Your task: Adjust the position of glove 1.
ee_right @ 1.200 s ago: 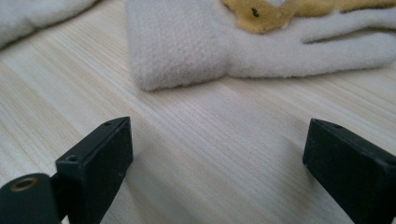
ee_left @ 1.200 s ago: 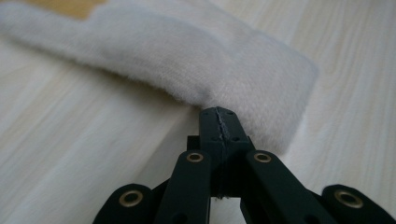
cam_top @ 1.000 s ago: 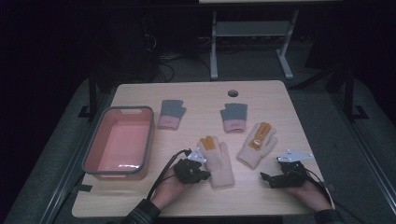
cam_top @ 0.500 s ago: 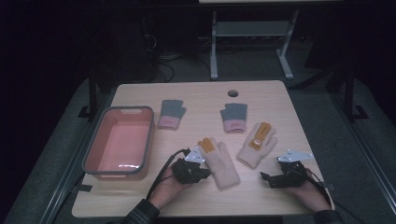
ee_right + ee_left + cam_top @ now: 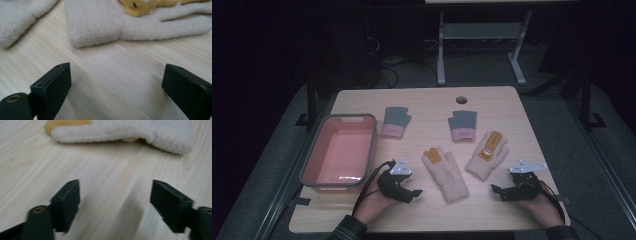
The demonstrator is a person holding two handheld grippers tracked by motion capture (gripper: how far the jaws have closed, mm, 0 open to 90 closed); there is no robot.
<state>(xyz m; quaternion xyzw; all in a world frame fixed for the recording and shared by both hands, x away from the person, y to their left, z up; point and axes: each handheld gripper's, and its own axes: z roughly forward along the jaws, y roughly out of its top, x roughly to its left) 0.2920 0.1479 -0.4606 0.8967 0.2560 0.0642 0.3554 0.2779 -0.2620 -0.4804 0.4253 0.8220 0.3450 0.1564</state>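
While jaws just opened, left hand-held gripper (image 5: 412, 192) beside cream glove (image 5: 446, 171), bare table (image 5: 427, 212) between

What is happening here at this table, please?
A person holds a hand-held gripper in each hand at a wooden table. The left hand-held gripper has just been opening; its jaws stand apart, nothing between them, beside a cream glove. The right hand-held gripper is open too, near a second cream glove. Two grey and pink gloves lie farther back, and a pink bin stands at the left.
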